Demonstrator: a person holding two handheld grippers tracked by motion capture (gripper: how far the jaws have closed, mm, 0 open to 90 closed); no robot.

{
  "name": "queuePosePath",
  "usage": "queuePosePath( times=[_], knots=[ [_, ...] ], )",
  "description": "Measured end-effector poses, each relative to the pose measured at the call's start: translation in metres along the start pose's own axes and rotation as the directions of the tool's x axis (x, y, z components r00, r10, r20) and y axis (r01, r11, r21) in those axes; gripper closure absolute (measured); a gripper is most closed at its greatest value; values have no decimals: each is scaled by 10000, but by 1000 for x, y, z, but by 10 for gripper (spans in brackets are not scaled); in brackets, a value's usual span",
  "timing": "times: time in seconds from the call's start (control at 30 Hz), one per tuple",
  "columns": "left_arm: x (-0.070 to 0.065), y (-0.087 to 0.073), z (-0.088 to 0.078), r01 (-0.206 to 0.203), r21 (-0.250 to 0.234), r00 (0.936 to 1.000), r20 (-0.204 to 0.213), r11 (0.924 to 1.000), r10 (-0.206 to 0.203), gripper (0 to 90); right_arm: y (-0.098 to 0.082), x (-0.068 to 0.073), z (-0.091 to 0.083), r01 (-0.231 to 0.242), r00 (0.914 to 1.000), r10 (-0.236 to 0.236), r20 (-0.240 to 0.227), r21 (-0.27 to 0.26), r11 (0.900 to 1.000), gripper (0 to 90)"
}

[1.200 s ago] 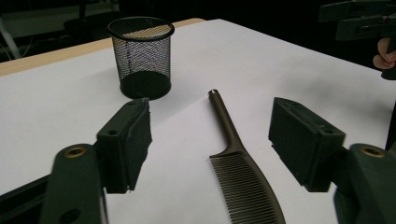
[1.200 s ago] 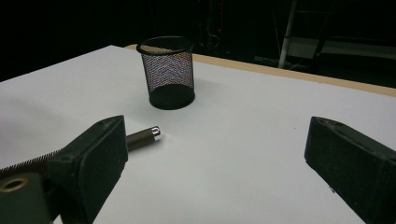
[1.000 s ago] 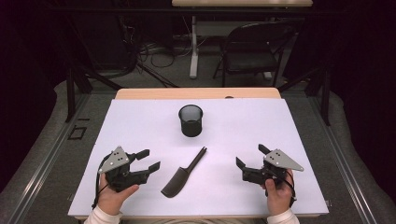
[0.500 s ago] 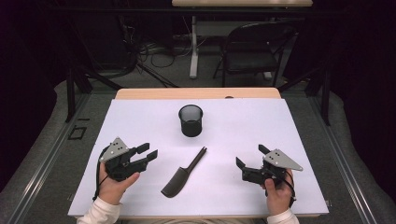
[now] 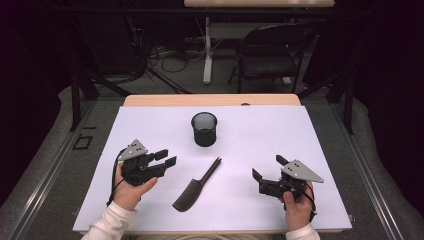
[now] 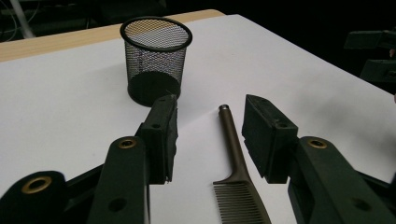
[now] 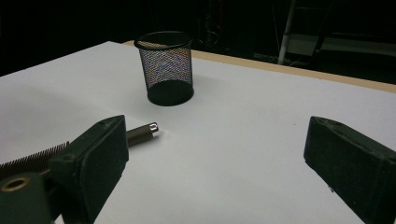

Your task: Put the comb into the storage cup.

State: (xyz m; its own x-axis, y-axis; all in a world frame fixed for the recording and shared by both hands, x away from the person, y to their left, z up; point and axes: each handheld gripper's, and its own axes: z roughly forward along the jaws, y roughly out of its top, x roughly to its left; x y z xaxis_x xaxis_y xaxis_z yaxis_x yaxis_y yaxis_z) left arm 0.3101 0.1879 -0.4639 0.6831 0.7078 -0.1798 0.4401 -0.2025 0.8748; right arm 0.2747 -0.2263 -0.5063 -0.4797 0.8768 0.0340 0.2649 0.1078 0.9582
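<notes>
A dark comb (image 5: 196, 186) lies flat on the white table top (image 5: 260, 130), its handle pointing toward a black mesh cup (image 5: 204, 129) that stands upright farther back. My left gripper (image 5: 166, 157) hovers left of the comb, apart from it. Its jaws have just been closing and stand partly open with nothing gripped. In the left gripper view the comb (image 6: 236, 158) lies ahead on the table past the left gripper (image 6: 210, 116), with the cup (image 6: 155, 56) behind. My right gripper (image 5: 267, 166) rests wide open to the comb's right. Past the right gripper (image 7: 217, 135) lie the comb (image 7: 140, 133) and the cup (image 7: 166, 65).
The white sheet covers a wooden table whose far edge (image 5: 210, 100) shows bare. Behind it stand a black chair (image 5: 272, 55), table legs and floor cables. The white surface is bare to the cup's left and right.
The left gripper has moved away from the person and a little toward the comb, lifting slightly, and its jaws have narrowed. The right gripper, comb and cup have stayed in place.
</notes>
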Motion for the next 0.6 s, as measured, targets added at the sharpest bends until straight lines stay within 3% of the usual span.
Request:
queuePosePath(
  times=[0.6],
  knots=[
    [-15, 17, 36, -15, 697, 9998, 191, 9976, 1, 626, -1, -1, 1, -75, 9999, 76, -77, 90, 9999, 73]
  ],
)
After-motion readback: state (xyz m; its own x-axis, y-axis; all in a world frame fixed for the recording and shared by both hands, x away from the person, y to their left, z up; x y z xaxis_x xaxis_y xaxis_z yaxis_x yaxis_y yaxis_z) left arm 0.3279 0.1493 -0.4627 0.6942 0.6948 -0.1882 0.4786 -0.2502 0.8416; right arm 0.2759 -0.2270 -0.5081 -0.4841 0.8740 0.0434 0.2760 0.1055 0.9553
